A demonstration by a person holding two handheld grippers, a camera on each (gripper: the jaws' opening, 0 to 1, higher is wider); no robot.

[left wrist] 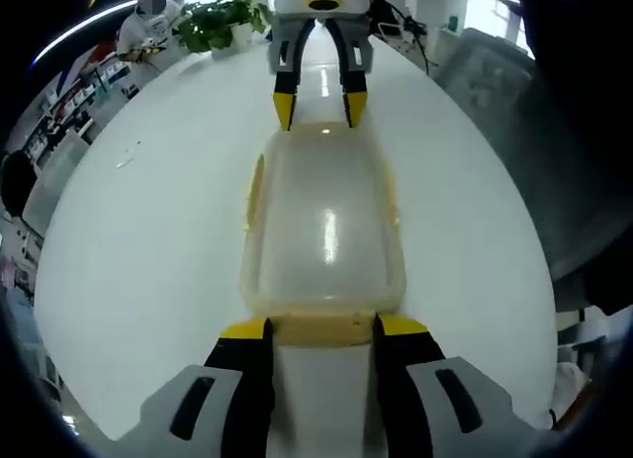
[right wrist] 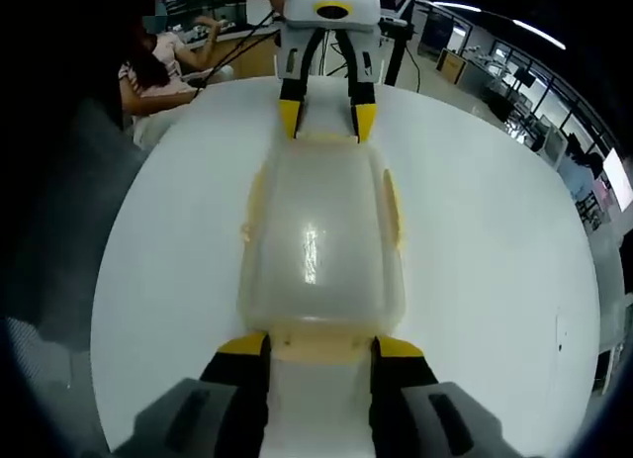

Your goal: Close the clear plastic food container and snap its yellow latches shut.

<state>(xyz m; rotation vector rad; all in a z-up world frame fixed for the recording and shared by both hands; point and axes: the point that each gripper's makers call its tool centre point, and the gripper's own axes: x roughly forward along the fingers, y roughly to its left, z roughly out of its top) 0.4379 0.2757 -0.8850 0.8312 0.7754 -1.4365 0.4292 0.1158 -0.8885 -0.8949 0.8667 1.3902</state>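
Bare bench [left wrist: 148, 260] lies open along both long sides of the container [left wrist: 321, 230]; grippers block its ends.

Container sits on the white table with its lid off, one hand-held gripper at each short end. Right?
Not quite. The lid is on: the left gripper view shows the clear lid covering the container, glare across its top. The rest holds: it sits on the white table, with the left hand-held gripper at one short end and the right hand-held gripper at the other.
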